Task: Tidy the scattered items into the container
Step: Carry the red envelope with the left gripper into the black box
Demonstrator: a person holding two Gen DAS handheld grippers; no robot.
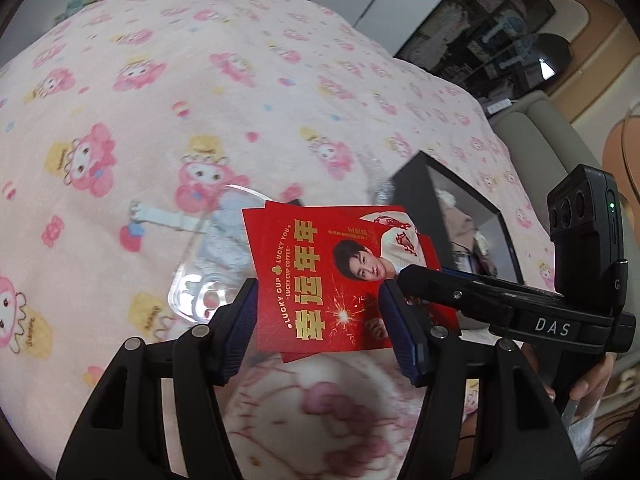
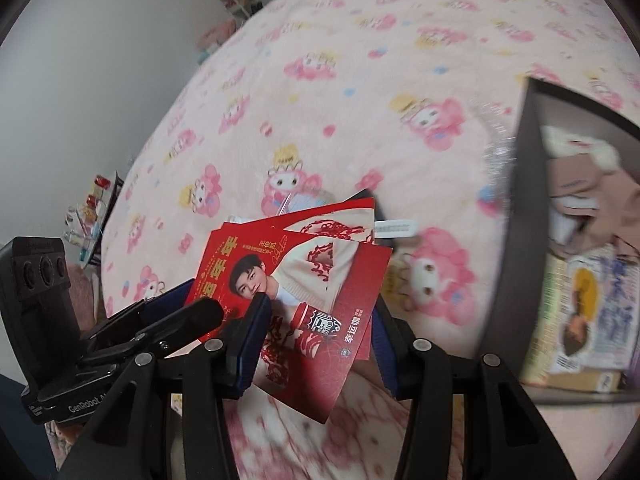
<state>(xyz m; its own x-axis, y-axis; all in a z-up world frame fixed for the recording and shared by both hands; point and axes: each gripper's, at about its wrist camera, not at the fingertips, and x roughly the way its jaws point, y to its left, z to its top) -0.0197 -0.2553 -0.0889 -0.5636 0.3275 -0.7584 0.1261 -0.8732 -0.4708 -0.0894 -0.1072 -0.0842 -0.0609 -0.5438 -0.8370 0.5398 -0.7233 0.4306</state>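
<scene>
1. Both the left gripper (image 1: 320, 320) and right gripper (image 2: 316, 336) stand spread around the red cards (image 1: 320, 272); which one holds them I cannot tell.
2. The cards hang above the bed (image 1: 160, 80), probably bound for the black box (image 2: 532, 216) just beside them.

Glossy red printed paper cards (image 1: 320, 276), smooth. Fuzzy pink cartoon-print fleece blanket (image 1: 168, 92) covers the bed, soft and matt. Clear smooth plastic phone case (image 1: 208, 264). Matt black rigid box (image 2: 516, 240). Matt black plastic left claw (image 1: 320, 332) with ribbed blue pads (image 1: 404, 332).

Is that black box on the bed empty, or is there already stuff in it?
Not empty. The black box lies open on the pink blanket, and printed packets and beige items already sit inside it.
</scene>
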